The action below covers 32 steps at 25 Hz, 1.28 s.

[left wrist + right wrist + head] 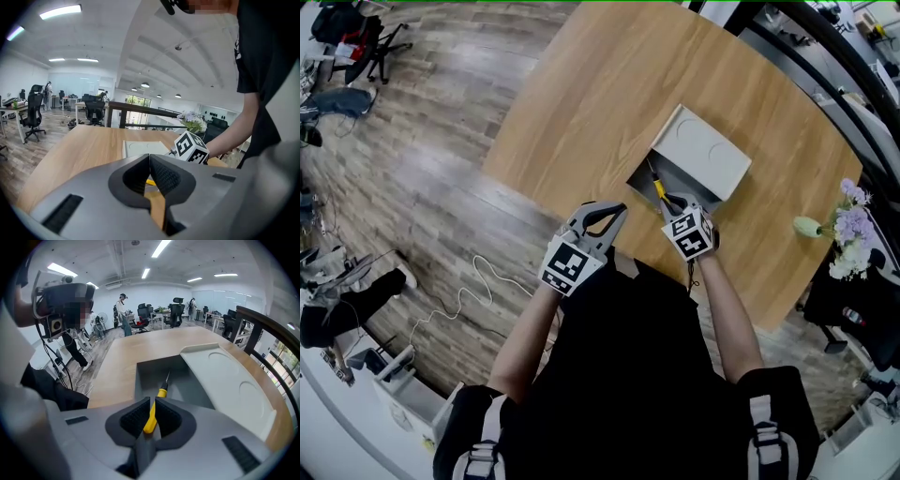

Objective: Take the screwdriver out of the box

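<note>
Your right gripper (151,405) clamps the screwdriver (161,392) by its yellow handle, its shaft over the open box (145,373) on the desk (581,112). Your left gripper (150,160) is clenched on nothing. Grasp made; lifting clear remains.

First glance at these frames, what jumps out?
The right gripper is shut on a yellow-handled screwdriver, its tip pointing into the open grey box on the wooden table. The left gripper hangs beside it, near the table's edge, jaws together and empty.

Yellow screwdriver (153,413), grey box (145,380), tan wooden table (581,103)
</note>
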Each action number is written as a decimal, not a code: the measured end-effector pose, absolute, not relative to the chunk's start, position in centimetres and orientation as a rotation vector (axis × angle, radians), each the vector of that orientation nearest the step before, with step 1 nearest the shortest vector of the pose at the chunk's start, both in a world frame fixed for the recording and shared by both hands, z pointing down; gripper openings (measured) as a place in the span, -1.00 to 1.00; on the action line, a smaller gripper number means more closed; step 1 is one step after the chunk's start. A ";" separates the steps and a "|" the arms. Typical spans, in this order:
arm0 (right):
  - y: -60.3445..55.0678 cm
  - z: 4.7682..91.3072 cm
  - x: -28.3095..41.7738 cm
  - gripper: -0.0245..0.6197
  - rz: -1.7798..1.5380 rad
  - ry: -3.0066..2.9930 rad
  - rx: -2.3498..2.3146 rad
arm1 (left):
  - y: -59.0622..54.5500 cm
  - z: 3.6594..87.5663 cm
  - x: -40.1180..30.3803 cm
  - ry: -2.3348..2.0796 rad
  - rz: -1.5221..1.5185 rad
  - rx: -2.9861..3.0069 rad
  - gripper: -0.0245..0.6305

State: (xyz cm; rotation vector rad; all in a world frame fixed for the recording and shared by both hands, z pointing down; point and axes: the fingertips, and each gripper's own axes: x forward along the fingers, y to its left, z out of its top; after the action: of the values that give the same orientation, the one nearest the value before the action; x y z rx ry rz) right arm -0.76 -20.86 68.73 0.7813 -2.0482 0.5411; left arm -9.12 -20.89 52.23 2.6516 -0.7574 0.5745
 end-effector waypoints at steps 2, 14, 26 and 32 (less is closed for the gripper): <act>-21.1 69.4 -1.0 -0.83 0.552 -2.035 0.771 | -20.9 52.5 -9.6 -0.763 0.572 2.639 -0.86; -22.2 71.1 -1.7 -0.79 0.552 -1.988 0.808 | -20.4 53.3 -10.5 -0.779 0.575 2.608 -0.86; -23.2 72.2 -0.9 -0.56 0.654 -1.936 0.870 | -20.8 53.3 -10.5 -0.748 0.582 2.614 -0.86; -23.8 73.0 -1.3 -0.55 0.677 -1.916 0.861 | -21.4 53.3 -11.4 -0.755 0.584 2.610 -0.86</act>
State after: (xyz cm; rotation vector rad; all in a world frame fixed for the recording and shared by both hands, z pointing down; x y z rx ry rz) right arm -1.31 -23.77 73.02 0.8607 -1.9157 0.6768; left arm -11.43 -21.40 53.32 2.6098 -0.7553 0.5841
